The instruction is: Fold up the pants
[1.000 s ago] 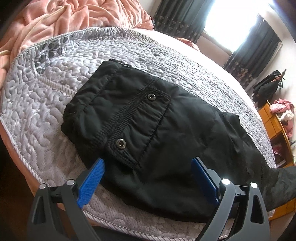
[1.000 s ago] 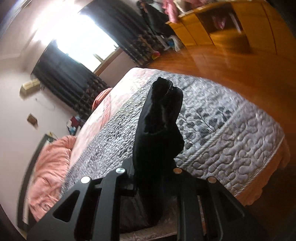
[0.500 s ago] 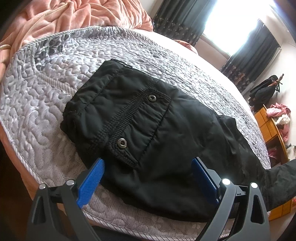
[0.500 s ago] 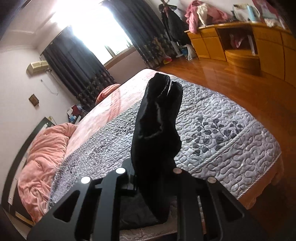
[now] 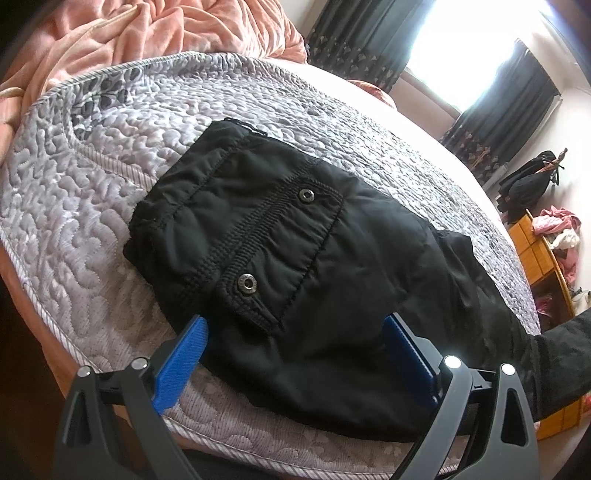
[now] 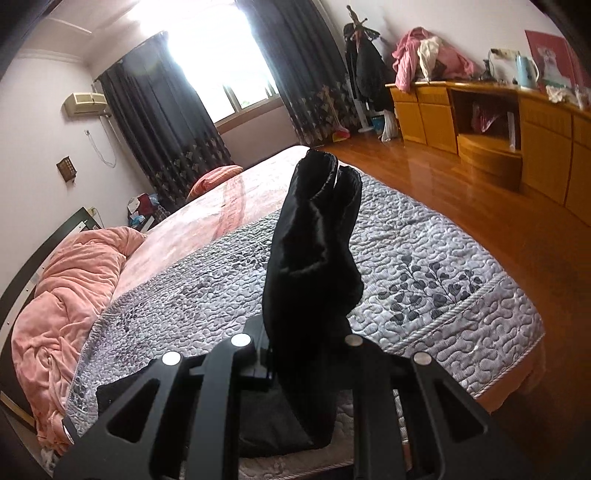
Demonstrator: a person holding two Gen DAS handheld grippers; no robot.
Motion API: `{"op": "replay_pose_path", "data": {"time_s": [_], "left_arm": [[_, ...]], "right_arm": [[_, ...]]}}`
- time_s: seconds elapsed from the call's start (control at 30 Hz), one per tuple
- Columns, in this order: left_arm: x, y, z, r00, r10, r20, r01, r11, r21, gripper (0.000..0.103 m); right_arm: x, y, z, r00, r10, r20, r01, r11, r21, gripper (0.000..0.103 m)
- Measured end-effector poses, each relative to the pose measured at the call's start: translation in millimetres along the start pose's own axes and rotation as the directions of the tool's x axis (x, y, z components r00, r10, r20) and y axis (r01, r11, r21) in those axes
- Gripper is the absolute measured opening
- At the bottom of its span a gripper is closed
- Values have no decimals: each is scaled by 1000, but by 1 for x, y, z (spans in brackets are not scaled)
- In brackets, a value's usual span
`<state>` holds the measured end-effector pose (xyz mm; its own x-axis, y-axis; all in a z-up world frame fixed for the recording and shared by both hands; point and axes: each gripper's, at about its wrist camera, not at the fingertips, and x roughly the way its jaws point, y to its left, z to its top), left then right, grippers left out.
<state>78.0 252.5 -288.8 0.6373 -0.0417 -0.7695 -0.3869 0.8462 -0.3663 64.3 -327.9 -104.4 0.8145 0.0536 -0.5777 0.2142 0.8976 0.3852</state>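
Observation:
Black pants (image 5: 295, 258) lie on the grey quilted bedspread (image 5: 74, 192), waist end toward the left, with a snap-button pocket facing up. My left gripper (image 5: 295, 343) is open, its blue pads (image 5: 181, 365) spread on either side of the near edge of the waist part, holding nothing. My right gripper (image 6: 306, 354) is shut on the leg ends of the pants (image 6: 314, 258), which stand up in front of the camera above the bed. The lifted leg section also shows at the right edge of the left wrist view (image 5: 554, 354).
A pink blanket (image 5: 140, 33) is bunched at the head of the bed. The bed edge (image 6: 517, 369) drops to a wooden floor (image 6: 498, 221). Wooden cabinets (image 6: 517, 122) with piled clothes stand along the right wall. Dark curtains frame a bright window (image 6: 218, 59).
My right gripper has tilted up and swung with the pant legs, so more of the room and cabinets shows. My left gripper has barely moved.

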Motion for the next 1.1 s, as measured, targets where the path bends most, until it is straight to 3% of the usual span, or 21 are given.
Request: {"op": "replay_pose_path", "data": {"time_s": [0.63,1.1], "left_arm": [[4,-10,1,999,49,11,-50,998,39,96],[4,-5,3,1000,27,4,-27,999,26,96]], "right_arm": [[-1,44,3,999,-30,36,35,988,-148,16],[-1,68,2,999,-36,36,43,972,-229,16]]}}
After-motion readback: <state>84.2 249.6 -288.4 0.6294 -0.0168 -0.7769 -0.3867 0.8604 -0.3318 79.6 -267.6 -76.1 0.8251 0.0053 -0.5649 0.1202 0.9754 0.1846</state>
